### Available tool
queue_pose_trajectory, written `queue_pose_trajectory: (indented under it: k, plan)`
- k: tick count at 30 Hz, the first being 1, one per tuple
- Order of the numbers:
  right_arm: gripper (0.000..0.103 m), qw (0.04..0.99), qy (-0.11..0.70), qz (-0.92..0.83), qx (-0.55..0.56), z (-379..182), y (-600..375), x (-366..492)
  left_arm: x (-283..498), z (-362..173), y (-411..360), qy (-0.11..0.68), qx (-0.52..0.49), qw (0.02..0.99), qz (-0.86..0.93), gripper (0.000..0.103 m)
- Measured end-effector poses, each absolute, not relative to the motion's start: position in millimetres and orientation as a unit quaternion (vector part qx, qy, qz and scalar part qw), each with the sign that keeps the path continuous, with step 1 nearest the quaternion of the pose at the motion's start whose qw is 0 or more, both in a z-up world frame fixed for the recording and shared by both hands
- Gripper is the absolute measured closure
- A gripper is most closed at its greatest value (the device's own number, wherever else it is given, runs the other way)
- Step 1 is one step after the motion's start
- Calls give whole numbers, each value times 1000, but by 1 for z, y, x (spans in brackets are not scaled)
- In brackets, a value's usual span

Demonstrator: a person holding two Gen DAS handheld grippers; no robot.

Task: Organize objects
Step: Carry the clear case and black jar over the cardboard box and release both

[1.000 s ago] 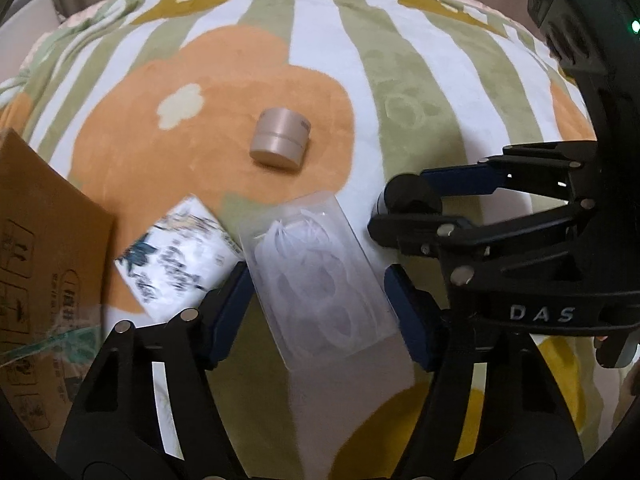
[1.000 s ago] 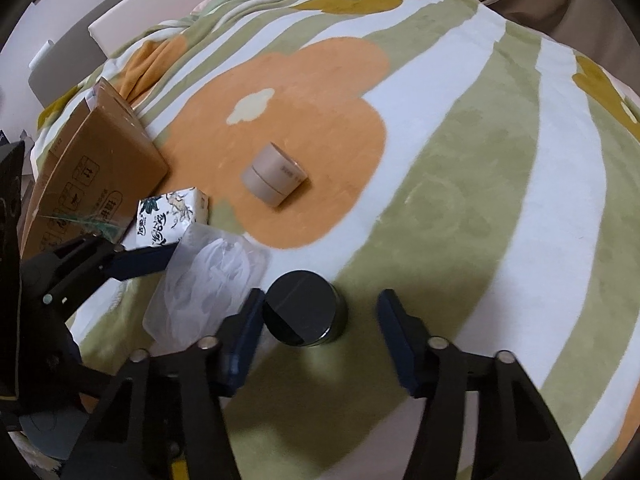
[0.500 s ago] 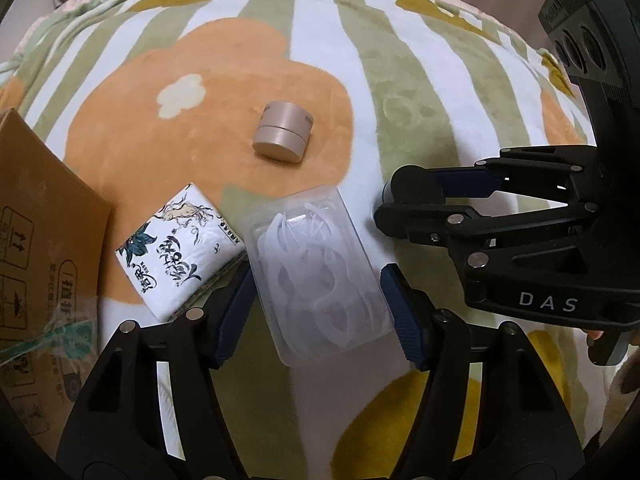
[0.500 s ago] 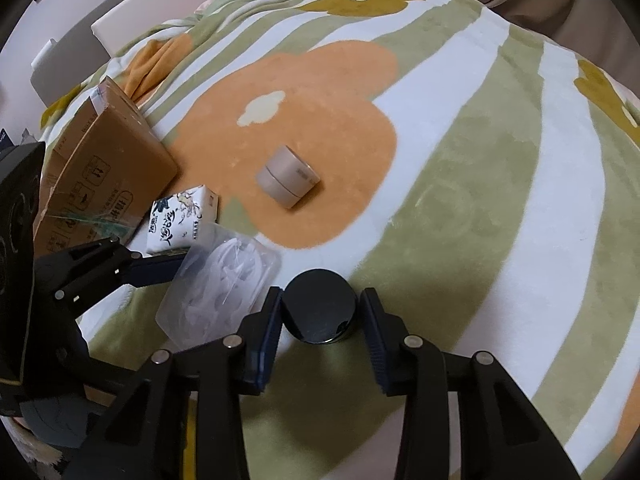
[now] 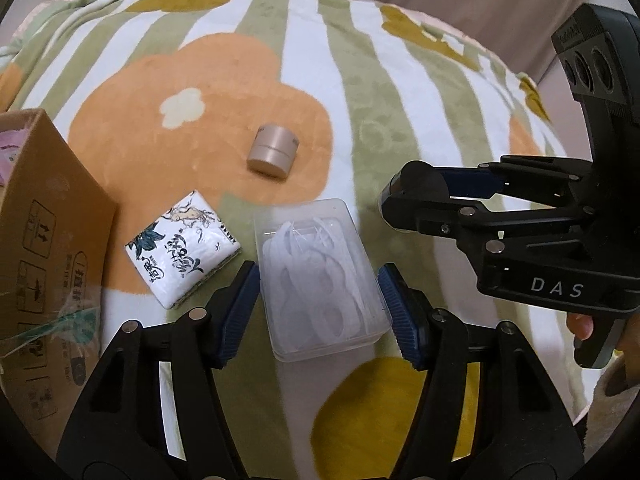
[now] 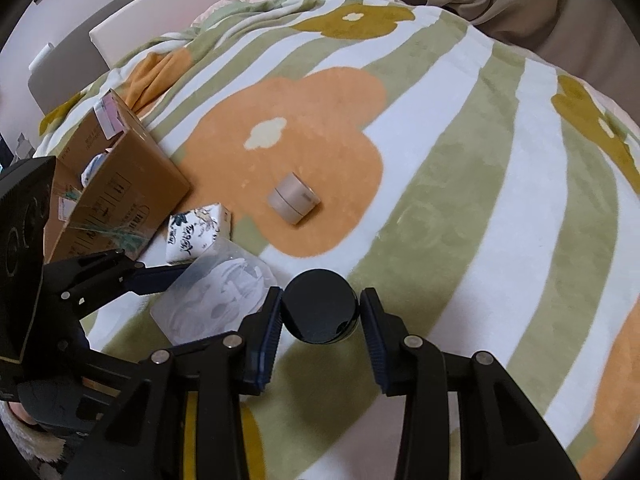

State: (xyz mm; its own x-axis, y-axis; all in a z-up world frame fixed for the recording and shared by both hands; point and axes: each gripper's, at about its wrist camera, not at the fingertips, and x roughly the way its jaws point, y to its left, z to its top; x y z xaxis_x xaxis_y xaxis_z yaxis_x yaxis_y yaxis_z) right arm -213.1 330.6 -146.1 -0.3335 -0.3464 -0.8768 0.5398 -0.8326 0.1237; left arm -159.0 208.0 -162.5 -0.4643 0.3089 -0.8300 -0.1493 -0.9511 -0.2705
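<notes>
A clear plastic box [image 5: 322, 278] of white floss picks sits between the fingers of my left gripper [image 5: 318, 304], which is shut on its two long sides. It also shows in the right wrist view [image 6: 216, 292]. My right gripper [image 6: 320, 320] is shut on a black round jar [image 6: 322, 306], held a little above the blanket; the jar shows in the left wrist view [image 5: 422, 184]. A beige round jar [image 5: 272, 156] lies on the orange flower patch. A printed tissue pack [image 5: 184, 248] lies left of the clear box.
An open cardboard box [image 5: 44, 240] stands at the left, also in the right wrist view [image 6: 120, 188]. Everything rests on a soft striped flower blanket [image 5: 360, 92]. A beige cushion [image 6: 520, 12] lies at the back.
My right gripper has closed on the black jar and lifted it. My left gripper has closed in on the clear box.
</notes>
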Motion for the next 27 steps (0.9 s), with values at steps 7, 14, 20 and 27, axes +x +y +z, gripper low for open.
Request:
queue_pose_trajectory:
  k: [7, 14, 20, 27]
  plan:
    - [67, 262, 93, -820, 500, -124, 331, -206, -154, -137, 200, -90, -481, 147, 860, 44]
    - [67, 256, 99, -831, 484, -89, 322, -199, -148, -92, 180, -90, -445, 153, 878, 44]
    - [67, 258, 107, -840, 465, -55, 302, -189, -143, -48, 149, -88, -415, 148, 893, 44]
    - [67, 270, 116, -846, 445, -23, 263, -178, -137, -8, 94, -98, -389, 132, 906, 44]
